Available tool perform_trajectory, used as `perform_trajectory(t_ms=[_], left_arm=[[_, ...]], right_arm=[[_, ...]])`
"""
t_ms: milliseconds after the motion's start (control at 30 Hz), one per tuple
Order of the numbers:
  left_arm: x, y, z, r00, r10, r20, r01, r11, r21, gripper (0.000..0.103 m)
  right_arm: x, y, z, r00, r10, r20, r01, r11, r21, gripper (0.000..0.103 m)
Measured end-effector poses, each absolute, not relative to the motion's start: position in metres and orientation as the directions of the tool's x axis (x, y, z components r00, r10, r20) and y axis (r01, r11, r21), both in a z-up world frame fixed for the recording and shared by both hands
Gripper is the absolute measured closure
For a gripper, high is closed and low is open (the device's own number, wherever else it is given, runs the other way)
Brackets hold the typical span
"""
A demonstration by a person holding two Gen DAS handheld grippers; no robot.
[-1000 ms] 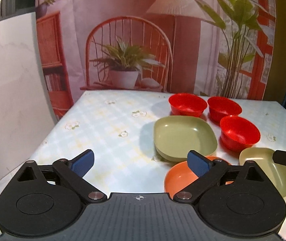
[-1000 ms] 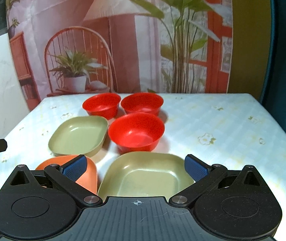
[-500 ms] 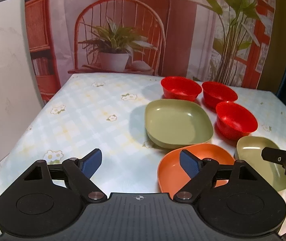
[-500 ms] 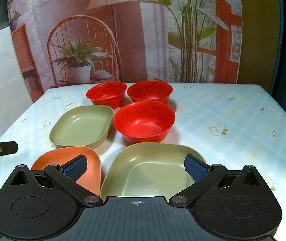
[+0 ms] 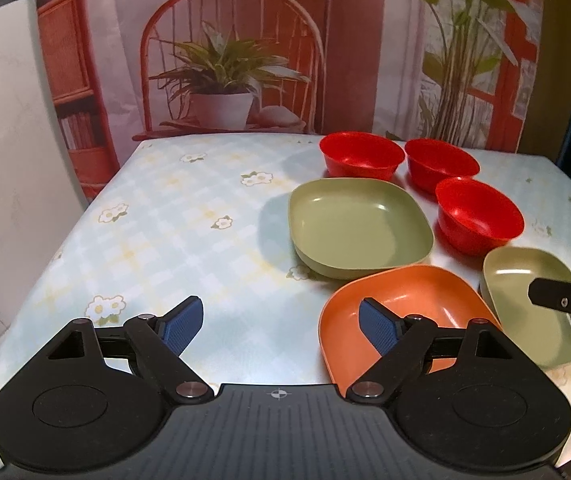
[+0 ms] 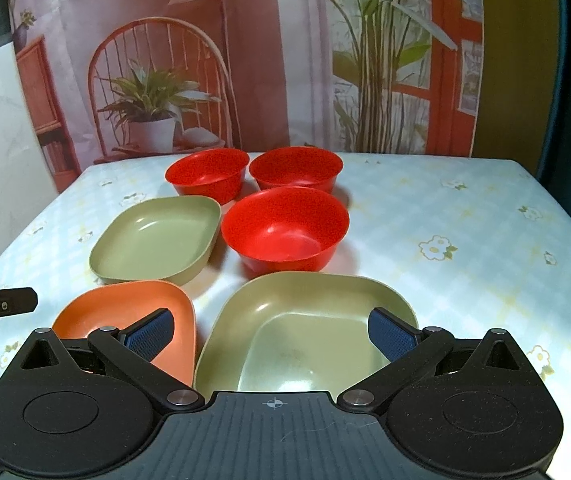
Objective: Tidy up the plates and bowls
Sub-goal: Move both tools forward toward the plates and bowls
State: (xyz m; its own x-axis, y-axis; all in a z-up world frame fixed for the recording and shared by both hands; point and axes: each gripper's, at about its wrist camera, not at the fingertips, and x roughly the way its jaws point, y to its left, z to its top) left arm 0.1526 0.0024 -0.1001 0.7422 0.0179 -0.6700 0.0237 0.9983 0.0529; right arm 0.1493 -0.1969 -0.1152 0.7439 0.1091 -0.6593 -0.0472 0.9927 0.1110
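I am keeping both the left gripper (image 5: pixel 277 322) and right gripper (image 6: pixel 271 334) spread and empty near the table's front edge, judging the orange plate (image 5: pixel 401 300) light, stiff, slick plastic, best pinched across its raised rim.

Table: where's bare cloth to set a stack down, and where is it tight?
Free: the table left of the far green plate, and the stretch right of the red bowls. Crowded: around the orange plate and near green plate.

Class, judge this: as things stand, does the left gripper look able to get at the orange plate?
Probably yes. The left gripper is open, its right finger already over the orange plate, which lies uncovered with nothing stacked on it.
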Motion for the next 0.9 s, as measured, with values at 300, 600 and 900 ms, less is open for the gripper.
perform_trajectory(t_ms=[300,600,900], left_arm=[[0.144,0.003,-0.103,0.748,-0.014,-0.664,0.034,0.999,0.017,0.016],[0.136,-0.001,-0.106,0.739,-0.061,-0.671,0.065,0.998,-0.019,0.017],[0.138,0.002,-0.116,0.704,-0.106,-0.703,0.075,0.994,-0.075,0.036]], right_arm=[[0.146,-0.194,-0.117,0.738,0.126,-0.663,-0.076,0.992,0.105,0.001],[0.142,-0.188,-0.116,0.740,0.148,-0.657,-0.108,0.989,0.101,0.008],[0.141,-0.179,-0.117,0.735,0.173,-0.656,-0.151,0.984,0.090,0.020]])
